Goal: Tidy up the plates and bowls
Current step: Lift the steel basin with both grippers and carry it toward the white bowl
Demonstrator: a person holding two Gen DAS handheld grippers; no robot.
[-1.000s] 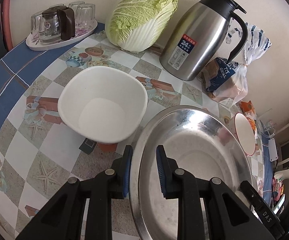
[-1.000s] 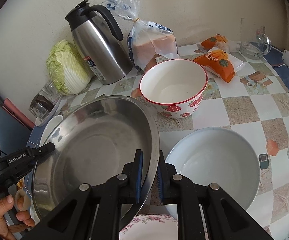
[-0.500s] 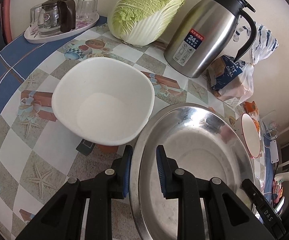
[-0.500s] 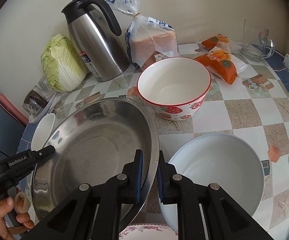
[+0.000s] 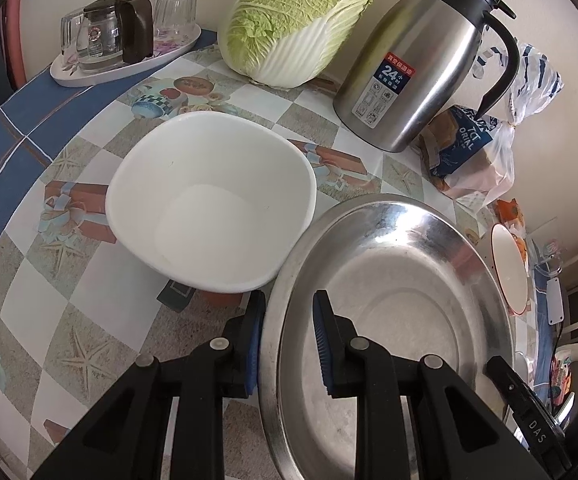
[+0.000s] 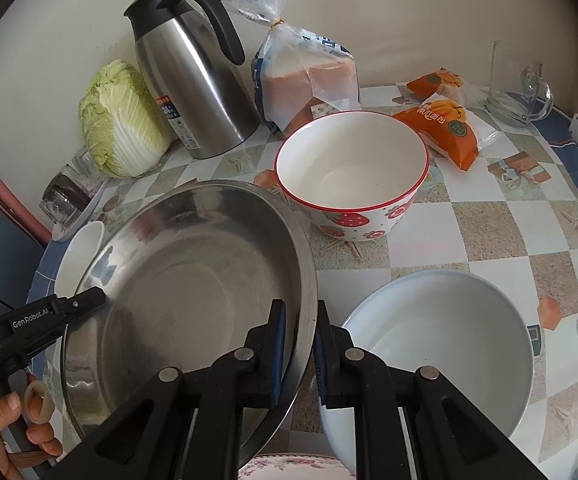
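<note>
Since a second earlier, both views had crept closer to the wall, the white square bowl [image 5: 213,204] sliding nearer my left gripper [image 5: 287,340]. Both it and my right gripper [image 6: 299,346] were clenched on opposite rims of the steel basin [image 6: 193,280], carried between them. Nothing was stacked yet: I counted one basin, three bowls including the strawberry bowl [image 6: 353,172] at 12 o'clock and a pale bowl [image 6: 441,344] at 3, plus one floral plate edge [image 6: 285,470].

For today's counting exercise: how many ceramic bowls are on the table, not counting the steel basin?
3. A white squarish bowl left of the steel basin; a strawberry-patterned bowl behind the basin; a pale round bowl to its right. Others may sit outside the views.
</note>
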